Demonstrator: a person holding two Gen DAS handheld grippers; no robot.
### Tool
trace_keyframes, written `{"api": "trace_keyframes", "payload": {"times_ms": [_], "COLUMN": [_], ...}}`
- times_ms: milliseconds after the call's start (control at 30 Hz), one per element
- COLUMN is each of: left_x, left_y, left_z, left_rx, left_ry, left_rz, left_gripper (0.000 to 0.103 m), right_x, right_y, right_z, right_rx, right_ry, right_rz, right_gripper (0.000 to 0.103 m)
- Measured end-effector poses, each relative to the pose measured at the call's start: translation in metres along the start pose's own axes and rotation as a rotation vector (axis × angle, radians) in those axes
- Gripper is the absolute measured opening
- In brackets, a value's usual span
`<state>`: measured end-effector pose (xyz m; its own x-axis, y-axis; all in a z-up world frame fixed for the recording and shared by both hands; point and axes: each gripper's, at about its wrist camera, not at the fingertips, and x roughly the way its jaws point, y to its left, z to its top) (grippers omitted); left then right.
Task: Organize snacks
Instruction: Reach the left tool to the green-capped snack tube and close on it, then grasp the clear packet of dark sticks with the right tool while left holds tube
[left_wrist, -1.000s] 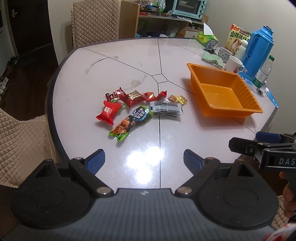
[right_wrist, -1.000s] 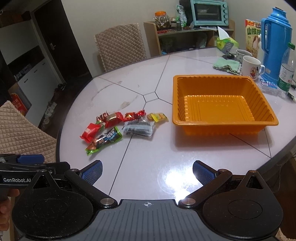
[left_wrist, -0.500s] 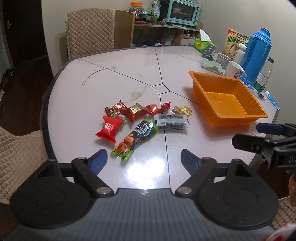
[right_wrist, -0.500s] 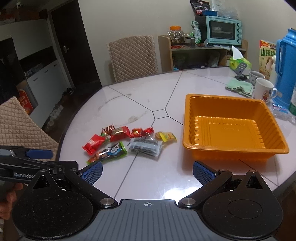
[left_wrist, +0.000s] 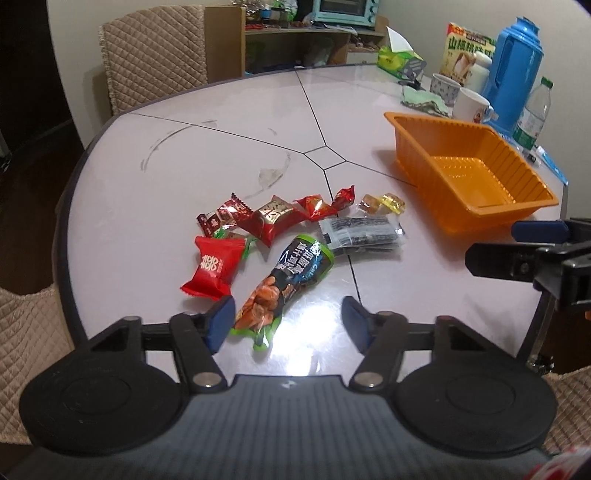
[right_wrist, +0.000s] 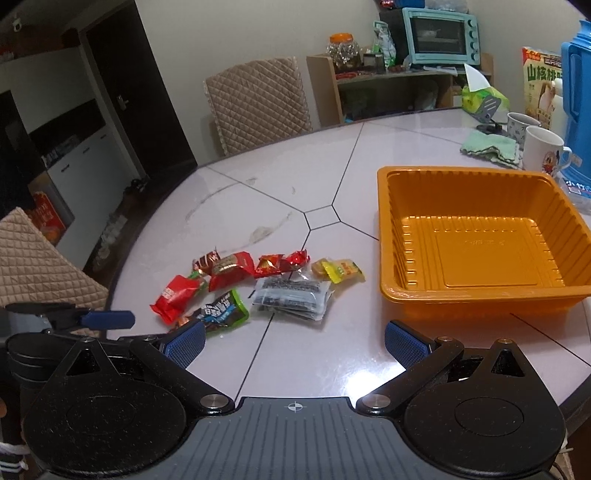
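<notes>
Left gripper (left_wrist: 288, 319) jaws spread wide, holding nothing, low over the table (left_wrist: 221, 125) with the near end of the green snack bag (left_wrist: 284, 280) lying between its fingertips; right gripper (right_wrist: 293, 341) jaws also spread and holding nothing, hovering near the table edge, short of the snacks. Snacks sit in a loose cluster mid-table: red pack (left_wrist: 214, 267) just left of the green bag, red candies (left_wrist: 273, 218) behind, black-and-clear pack (left_wrist: 360, 232) and yellow candy (left_wrist: 384, 203) to the right. Orange tray (right_wrist: 384, 236) stands right of the cluster, apart from it, nothing inside.
</notes>
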<state>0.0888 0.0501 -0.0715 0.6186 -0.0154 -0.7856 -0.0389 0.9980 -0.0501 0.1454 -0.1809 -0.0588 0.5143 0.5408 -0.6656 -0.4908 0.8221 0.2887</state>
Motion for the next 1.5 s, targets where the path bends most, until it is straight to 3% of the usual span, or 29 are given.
{"api": "trace_keyframes", "payload": {"times_ms": [400,467,533,867,967,1500], "left_x": [0.043,0.050,0.058,0.074,0.075,0.049], "left_y": [0.005,0.005,0.005,0.006,0.008,0.009], "left_z": [0.016,0.018,0.020,0.019,0.020,0.005], "left_rx": [0.102,0.117,0.125,0.139,0.120,-0.020], "left_ry": [0.025,0.036,0.050,0.100,0.104,0.041], "left_rz": [-0.038,-0.048,-0.054,-0.063,-0.070,-0.016], "left_gripper": [0.053,0.047,0.046,0.038,0.033,0.026], "right_x": [0.030,0.033,0.037,0.043,0.045,0.063], "right_y": [-0.004,-0.005,-0.007,-0.014,-0.015,-0.008], "right_z": [0.006,0.008,0.010,0.014,0.015,0.029], "right_rx": [-0.004,0.000,0.005,0.021,0.018,-0.115], "right_ry": [0.021,0.024,0.033,0.047,0.049,0.065], "right_rz": [-0.021,-0.021,-0.022,-0.028,-0.026,0.064], "right_gripper": [0.102,0.096,0.094,0.094,0.094,0.093]}}
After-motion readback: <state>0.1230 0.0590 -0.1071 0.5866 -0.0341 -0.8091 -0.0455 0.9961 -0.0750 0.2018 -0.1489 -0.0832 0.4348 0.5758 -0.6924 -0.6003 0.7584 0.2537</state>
